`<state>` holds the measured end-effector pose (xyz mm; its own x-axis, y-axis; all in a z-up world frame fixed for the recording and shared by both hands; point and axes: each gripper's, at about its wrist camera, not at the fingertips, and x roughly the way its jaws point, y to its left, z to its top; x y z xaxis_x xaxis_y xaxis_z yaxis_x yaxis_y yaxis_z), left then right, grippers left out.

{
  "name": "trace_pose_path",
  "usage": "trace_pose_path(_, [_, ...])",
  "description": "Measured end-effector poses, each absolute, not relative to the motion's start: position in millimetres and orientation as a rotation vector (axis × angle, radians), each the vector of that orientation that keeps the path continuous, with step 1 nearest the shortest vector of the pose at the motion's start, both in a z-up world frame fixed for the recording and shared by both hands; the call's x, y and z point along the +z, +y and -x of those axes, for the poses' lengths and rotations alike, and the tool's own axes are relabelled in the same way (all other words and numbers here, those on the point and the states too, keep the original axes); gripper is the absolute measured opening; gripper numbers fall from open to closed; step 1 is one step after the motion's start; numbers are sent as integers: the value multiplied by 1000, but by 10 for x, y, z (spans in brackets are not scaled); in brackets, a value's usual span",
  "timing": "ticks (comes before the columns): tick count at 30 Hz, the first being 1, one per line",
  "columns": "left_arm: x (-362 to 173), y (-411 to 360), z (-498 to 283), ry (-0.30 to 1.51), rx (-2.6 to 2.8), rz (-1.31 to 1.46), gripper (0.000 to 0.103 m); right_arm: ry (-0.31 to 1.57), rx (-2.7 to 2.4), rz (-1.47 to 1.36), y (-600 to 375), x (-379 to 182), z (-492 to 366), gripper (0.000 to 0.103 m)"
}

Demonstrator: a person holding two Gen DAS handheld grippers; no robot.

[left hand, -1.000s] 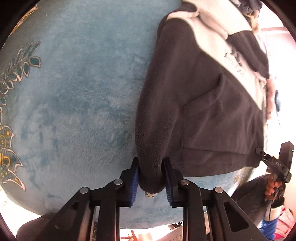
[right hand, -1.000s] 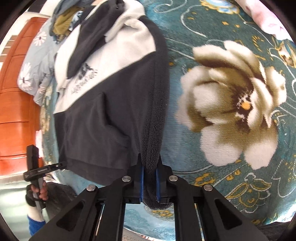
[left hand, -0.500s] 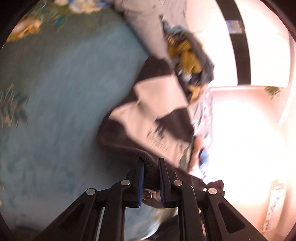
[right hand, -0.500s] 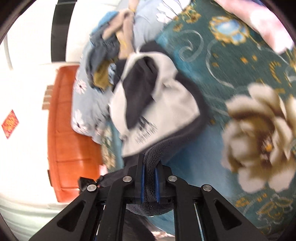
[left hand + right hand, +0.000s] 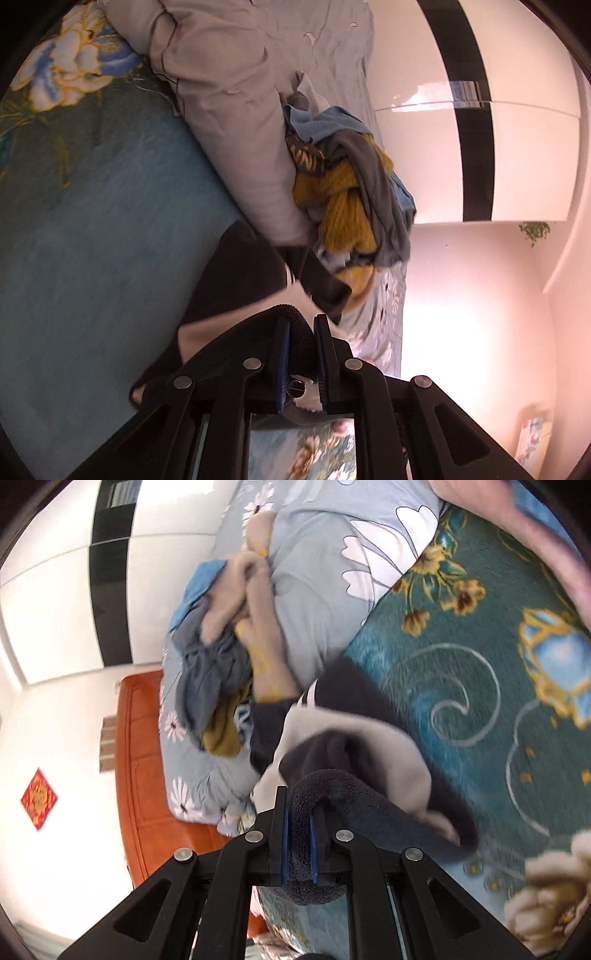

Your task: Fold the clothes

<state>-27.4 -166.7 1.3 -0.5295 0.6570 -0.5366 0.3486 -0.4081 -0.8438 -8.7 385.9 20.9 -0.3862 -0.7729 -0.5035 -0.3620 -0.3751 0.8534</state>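
Teal floral blanket (image 5: pixel 461 686) spread wide under everything. At its far edge, grey pillow (image 5: pixel 236 122) and daisy-print bedding (image 5: pixel 325 572), with a heap of clothes (image 5: pixel 351 192) piled against them. On the blanket just short of the pillow, dark-and-white fleece (image 5: pixel 354 746), doubled over, hem lifted toward both cameras. Left gripper (image 5: pixel 300 354) clamped narrow on one fleece edge, fabric bunched between blue pads. Right gripper (image 5: pixel 297 843) pinched nearly closed on the other edge, a fold bulging above the fingers.
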Motion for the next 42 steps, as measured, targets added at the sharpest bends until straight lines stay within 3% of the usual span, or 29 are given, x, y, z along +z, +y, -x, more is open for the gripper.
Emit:
trace_pose_path(6, [-467, -1693, 822, -1667, 2029, 1478, 14, -1532, -1848, -1621, 3789, -118, 454, 10])
trace_pose_path(12, [-649, -1761, 785, -1751, 1979, 1439, 15, -1460, -1865, -1663, 3741, -216, 583, 12])
trace_pose_path(15, [-616, -1736, 719, -1767, 1944, 1373, 28, -1411, -1884, -1660, 3738, -142, 585, 13])
trace_pose_path(17, [-549, -1711, 671, -1748, 1944, 1347, 44, -1398, -1889, -1632, 3753, -85, 552, 18])
trace_pose_path(18, [-505, -1704, 632, -1731, 1950, 1333, 47, -1389, -1893, -1620, 3759, -57, 526, 23])
trace_pose_path(22, [-353, -1651, 553, -1632, 1999, 1332, 57, -1343, -1921, -1579, 3780, 57, 401, 34])
trace_pose_path(27, [-195, -1443, 523, -1465, 2081, 1341, 63, -1275, -1948, -1524, 3780, 190, 237, 38])
trace_pose_path(39, [-94, -892, 562, -952, 2272, 1491, 66, -840, -2104, -1561, 3462, 316, 79, 38])
trace_pose_path(42, [-133, -779, 576, -789, 2302, 1557, 66, -758, -2130, -1572, 3424, 341, 94, 34])
